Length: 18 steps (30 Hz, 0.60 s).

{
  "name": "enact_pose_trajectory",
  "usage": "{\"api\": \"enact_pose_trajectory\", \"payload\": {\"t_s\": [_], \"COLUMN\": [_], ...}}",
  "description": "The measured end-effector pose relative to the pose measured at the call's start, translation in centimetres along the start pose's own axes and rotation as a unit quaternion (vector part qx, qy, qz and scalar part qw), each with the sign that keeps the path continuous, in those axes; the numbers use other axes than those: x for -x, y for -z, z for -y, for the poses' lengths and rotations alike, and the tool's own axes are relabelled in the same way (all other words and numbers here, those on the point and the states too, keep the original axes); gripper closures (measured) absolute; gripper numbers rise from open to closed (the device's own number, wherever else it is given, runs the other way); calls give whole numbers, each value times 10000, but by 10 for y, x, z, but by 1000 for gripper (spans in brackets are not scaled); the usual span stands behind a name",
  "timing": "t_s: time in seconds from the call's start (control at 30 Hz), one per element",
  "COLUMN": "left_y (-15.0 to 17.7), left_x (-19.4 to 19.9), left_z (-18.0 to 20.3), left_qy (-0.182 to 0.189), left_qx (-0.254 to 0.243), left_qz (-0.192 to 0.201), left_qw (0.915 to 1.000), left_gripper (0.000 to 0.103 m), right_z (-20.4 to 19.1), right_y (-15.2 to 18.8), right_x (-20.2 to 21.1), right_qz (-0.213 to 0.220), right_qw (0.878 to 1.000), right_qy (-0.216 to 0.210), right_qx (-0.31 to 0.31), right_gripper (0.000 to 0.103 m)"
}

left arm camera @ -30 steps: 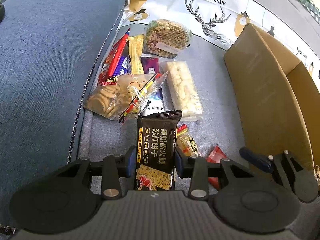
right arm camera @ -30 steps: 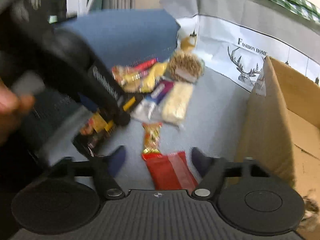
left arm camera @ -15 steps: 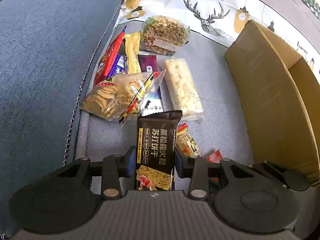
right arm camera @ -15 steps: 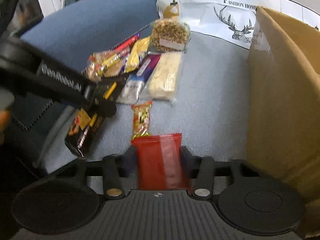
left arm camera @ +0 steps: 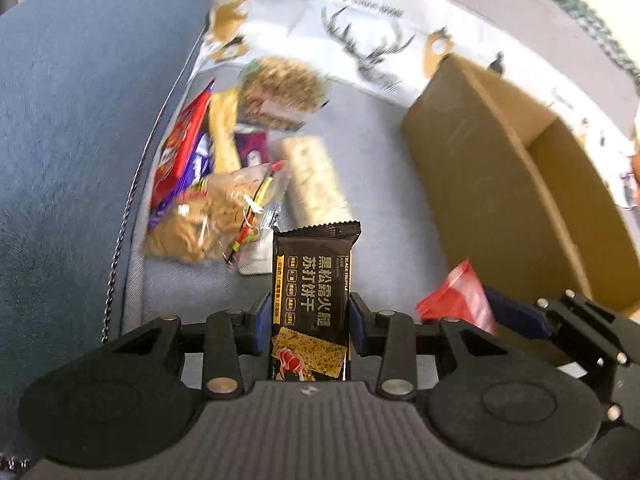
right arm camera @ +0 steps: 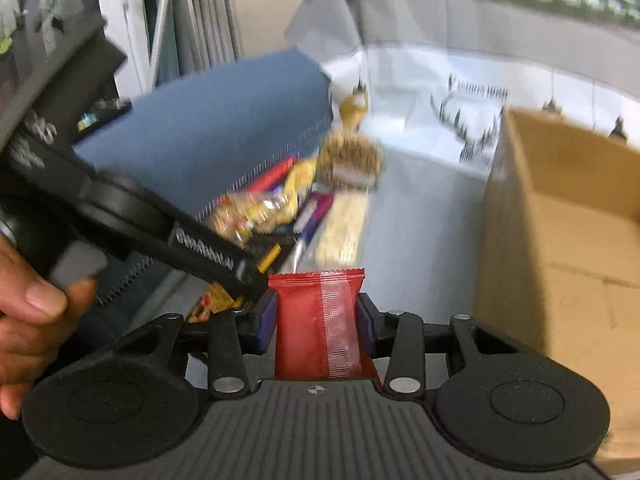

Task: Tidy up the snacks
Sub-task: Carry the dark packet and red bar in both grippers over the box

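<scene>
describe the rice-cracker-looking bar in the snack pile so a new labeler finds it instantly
Start at the open cardboard box on the grey cushion, then look across the bare strip to the snack pile by the blue backrest. The pale puffed-rice bar lies at the pile's edge nearest the box, just below the round clear bag of mixed grains. It is the only long, cream-coloured, lumpy block in a clear wrapper.

Both wrist cameras look down, close, sharing the snack pile (left arm camera: 240,184) and cardboard box (right arm camera: 560,240).
</scene>
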<state>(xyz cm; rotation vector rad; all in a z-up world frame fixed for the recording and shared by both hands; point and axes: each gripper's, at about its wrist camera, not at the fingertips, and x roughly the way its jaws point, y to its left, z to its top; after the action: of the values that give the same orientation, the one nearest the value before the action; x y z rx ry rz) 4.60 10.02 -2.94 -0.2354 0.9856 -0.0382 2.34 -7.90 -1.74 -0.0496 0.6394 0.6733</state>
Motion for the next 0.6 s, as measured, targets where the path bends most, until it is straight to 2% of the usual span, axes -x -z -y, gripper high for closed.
{"api": "enact_pose_trajectory", "payload": {"t_s": [0.37, 0.6], "left_y": [-7, -15], "left_x": [43, 58], "left_z": [37, 60], "left_qy": [312, 441], "left_qx": [-288, -308], "left_qz": [667, 1026], "left_qw": [9969, 9933], "left_gripper": [60, 60], "right_z": [26, 82], "right_y": [-30, -56], "right_x": [72, 105], "right_qz": [1049, 1438], "right_qw": [9940, 9881], "right_qy": [100, 357], "right_qx": [-303, -402], "right_gripper": [60, 60]}}
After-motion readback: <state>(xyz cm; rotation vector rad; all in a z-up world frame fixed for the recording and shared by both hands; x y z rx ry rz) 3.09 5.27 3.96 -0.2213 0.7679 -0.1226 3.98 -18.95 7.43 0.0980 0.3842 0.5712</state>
